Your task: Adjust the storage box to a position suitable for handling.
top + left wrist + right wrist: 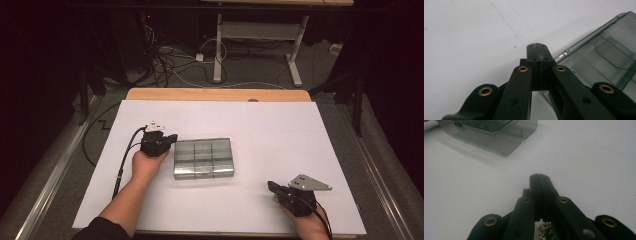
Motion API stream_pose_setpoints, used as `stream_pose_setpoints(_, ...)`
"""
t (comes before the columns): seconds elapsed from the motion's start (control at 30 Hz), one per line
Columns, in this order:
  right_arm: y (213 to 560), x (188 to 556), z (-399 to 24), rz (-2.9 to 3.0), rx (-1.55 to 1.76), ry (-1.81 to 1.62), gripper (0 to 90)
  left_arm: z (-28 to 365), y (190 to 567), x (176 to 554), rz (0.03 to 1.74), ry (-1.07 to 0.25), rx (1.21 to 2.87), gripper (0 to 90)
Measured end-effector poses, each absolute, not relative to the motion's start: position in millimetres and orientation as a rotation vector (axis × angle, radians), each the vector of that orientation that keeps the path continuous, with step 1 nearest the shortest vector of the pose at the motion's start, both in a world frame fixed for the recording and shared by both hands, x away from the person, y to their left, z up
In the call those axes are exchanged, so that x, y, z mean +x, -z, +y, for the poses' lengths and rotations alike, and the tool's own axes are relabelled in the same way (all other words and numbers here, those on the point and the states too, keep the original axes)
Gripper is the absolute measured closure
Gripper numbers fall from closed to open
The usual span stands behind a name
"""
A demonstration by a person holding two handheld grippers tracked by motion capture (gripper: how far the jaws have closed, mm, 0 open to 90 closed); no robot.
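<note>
A clear grey plastic box with a shut lid and several compartments lies in the middle of the white table cover. My left gripper rests by the box's far left corner, jaws shut with nothing between them; in the left gripper view its tips sit just beside the box's edge. My right gripper lies near the front right, apart from the box and pointing toward it, also shut and empty. The box stands beyond it. A small glittering gold thing shows beneath those jaws.
The wooden tabletop shows along the far edge of the cover. Beyond it on the floor lie tangled cables and the white legs of another table. Metal rails run along both sides.
</note>
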State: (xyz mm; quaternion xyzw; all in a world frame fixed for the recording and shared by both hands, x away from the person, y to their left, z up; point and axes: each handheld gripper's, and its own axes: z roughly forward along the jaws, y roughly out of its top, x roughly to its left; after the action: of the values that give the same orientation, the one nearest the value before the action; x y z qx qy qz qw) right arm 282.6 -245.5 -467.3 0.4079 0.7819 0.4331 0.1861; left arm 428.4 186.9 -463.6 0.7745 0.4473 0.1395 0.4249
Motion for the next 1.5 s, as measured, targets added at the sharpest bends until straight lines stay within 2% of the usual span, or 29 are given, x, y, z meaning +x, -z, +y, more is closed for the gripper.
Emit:
stream_pose_setpoints(0.3, 465.9, 281.8, -242.4, 2.207, 1.137, -1.224, 90.0, 162.8, 465.5, 394.0, 1.068, -0.339, 1.937, 87.8)
stream_pose_setpoints(0.83, 462.1, 295.0, -229.4, 2.177, 1.146, -1.232, 90.0, 146.7, 469.1, 343.4, 1.028, -0.288, 1.918, 87.9)
stream_pose_setpoints(1.0, 462.7, 306.7, -230.1, 2.161, 1.164, -1.205, 90.0, 160.4, 470.0, 340.8, 1.060, -0.280, 1.937, 87.8)
stream_pose_setpoints(1.17, 465.9, 312.6, -220.8, 2.205, 1.141, -1.173, 90.0, 178.8, 469.4, 313.2, 1.027, -0.265, 1.972, 87.8)
stream_pose_setpoints(1.4, 465.6, 310.3, -219.8, 2.246, 1.129, -1.170, 90.0, 194.3, 476.0, 295.1, 1.038, -0.238, 1.996, 87.8)
stream_pose_setpoints(1.5, 464.9, 298.8, -211.2, 2.291, 1.088, -1.172, 90.0, 198.5, 474.7, 294.2, 1.056, -0.233, 1.981, 87.8)
